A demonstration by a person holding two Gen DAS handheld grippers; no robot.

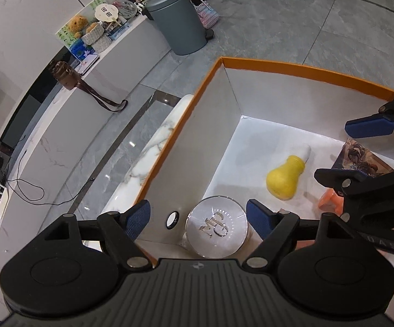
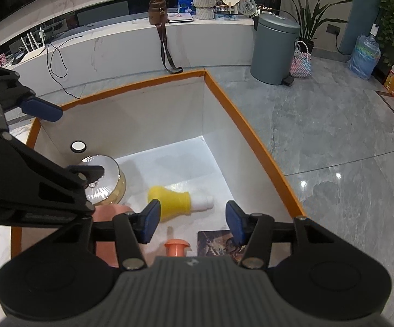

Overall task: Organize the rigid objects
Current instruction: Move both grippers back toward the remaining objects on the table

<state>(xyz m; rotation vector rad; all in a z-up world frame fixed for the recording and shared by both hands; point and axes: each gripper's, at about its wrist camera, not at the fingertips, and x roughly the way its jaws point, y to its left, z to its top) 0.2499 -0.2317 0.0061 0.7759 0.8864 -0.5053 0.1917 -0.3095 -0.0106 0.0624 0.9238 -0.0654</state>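
1. Inside the orange-rimmed box point(image 2: 254, 136), collected items lie on the white floor: yellow bulb-shaped object point(image 2: 169, 200) on its side, round jar point(image 1: 216, 226) upright by the left wall, orange piece point(image 2: 176, 246), printed card point(image 2: 216, 241); grouping suggests storage.
2. Left gripper point(image 1: 198, 219) hangs above the jar, jaws released, empty; likely just clear of it.
3. Right gripper point(image 2: 193, 223), jaws spread, holds nothing.

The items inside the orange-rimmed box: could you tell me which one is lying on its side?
The yellow bulb-shaped bottle, with its white cap pointing sideways. The silver-lidded jar and the orange piece both stand upright.
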